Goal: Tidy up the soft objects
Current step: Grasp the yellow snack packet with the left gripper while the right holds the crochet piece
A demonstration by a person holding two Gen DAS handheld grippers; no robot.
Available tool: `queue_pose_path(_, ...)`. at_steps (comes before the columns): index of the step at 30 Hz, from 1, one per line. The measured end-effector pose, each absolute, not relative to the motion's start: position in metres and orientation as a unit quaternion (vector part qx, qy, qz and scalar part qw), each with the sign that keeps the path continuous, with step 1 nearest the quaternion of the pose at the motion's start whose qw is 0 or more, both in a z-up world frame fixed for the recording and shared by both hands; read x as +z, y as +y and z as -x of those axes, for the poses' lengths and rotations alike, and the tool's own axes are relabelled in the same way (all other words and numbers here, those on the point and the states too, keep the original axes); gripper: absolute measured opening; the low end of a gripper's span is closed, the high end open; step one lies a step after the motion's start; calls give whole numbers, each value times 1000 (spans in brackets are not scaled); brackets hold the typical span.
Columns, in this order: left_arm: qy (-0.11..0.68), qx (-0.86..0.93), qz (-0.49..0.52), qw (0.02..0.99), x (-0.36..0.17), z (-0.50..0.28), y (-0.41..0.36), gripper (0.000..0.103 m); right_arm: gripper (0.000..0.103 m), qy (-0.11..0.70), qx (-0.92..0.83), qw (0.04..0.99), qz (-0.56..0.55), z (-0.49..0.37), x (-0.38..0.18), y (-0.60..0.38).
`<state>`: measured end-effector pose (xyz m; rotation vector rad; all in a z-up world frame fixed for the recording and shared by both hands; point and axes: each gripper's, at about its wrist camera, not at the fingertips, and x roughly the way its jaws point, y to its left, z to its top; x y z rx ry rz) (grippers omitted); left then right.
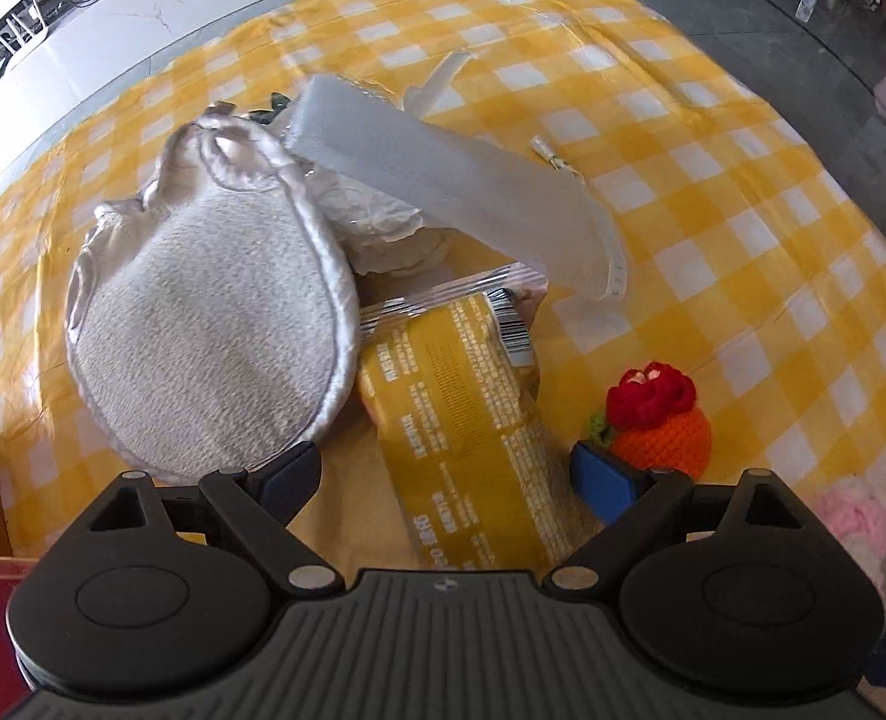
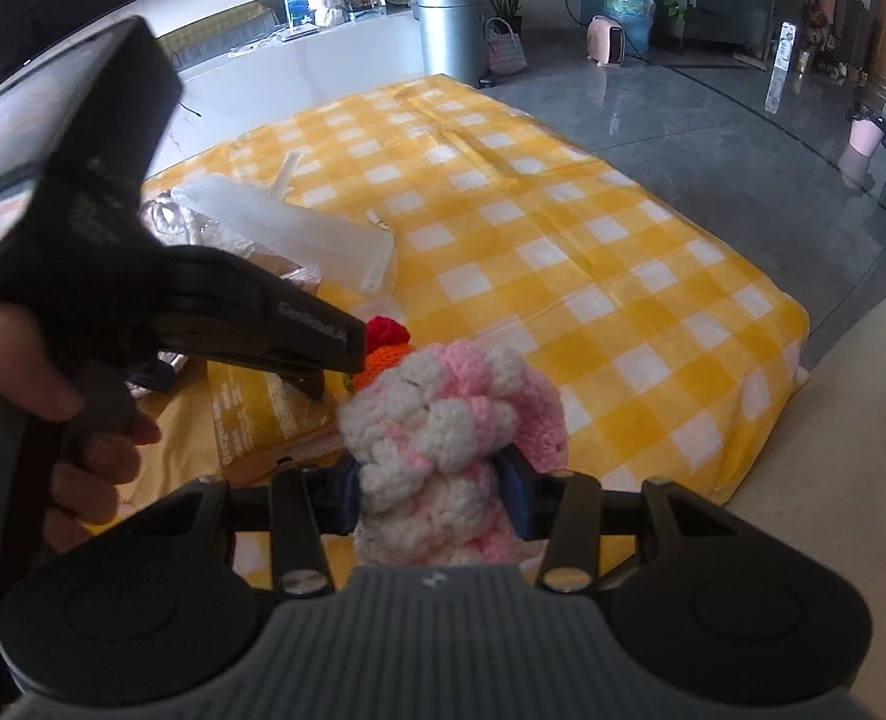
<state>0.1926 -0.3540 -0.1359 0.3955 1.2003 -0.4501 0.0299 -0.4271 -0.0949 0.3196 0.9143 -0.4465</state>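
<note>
The fingers [image 2: 356,495] of the right gripper [image 2: 437,495] are clenched on a pink-and-white crocheted toy [image 2: 452,420], pressing into its lower part from both sides while its fluffy top bulges up above them. The left gripper [image 1: 449,480] has its fingers [image 1: 602,480] released and spread wide, hanging over a yellow snack packet [image 1: 467,408] that lies between them untouched; whether they sit above it or right at its surface cannot be told. Just beside the right-hand finger sits an orange crocheted toy with a red flower top [image 1: 662,420], and the pink toy's edge shows at the frame's right border. Touching the packet's left side is a white oval terry mitt with satin trim [image 1: 203,330], which leans on crumpled white wrapping [image 1: 383,222]. Across that heap rests a long translucent white plastic case [image 1: 443,180], tilted. All of this lies on a yellow-and-white checked cloth [image 1: 713,210] covering the counter. In the right wrist view a person's hand [image 2: 35,384] grips the left gripper's handle, and beyond the counter stand a metal bin [image 2: 452,30] and a water jug [image 2: 629,12] on the grey floor [image 2: 713,120].
</note>
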Motion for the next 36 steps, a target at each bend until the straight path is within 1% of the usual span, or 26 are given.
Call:
queue_pose_path(6, 556, -185, -169, 792, -157, -192, -363, 103, 45, 446, -204, 861, -137, -33, -97, -421)
queue_pose_path(7, 554, -201, -161, 792, -156, -190, -362, 92, 45, 445, -205, 861, -139, -32, -97, -422)
queue_pose_path(8, 552, -214, -157, 791, -154, -189, -360, 86, 45, 444, -206, 860, -142, -32, -97, -422)
queue_pose_path(9, 548, -213, -157, 794, -151, -188, -359, 69, 45, 445, -206, 859, -143, -32, -98, -422)
queue_pose_path(10, 549, -205, -154, 796, -149, -188, -357, 61, 45, 448, -206, 858, -143, -33, -99, -422)
queue_pose_path(13, 564, -199, -135, 790, -146, -190, -350, 55, 45, 455, -204, 855, -141, -36, -101, -421)
queue_pose_path(17, 573, -218, -143, 777, -134, -186, -343, 53, 45, 455, -205, 855, -143, -34, -102, -423)
queue_pose_path(23, 532, -243, -139, 799, -93, -173, -312, 53, 45, 458, -203, 854, -138, -36, -103, -421)
queue_pose_path(27, 516, -293, -123, 795, -70, -166, -291, 53, 45, 461, -201, 854, -133, -37, -103, -419)
queue_pose_path(33, 468, -327, -120, 812, -51, -147, -276, 53, 45, 465, -203, 853, -124, -39, -103, -416)
queue_pose_path(36, 462, -341, -100, 813, -48, -140, -264, 53, 45, 467, -201, 852, -123, -40, -103, -415)
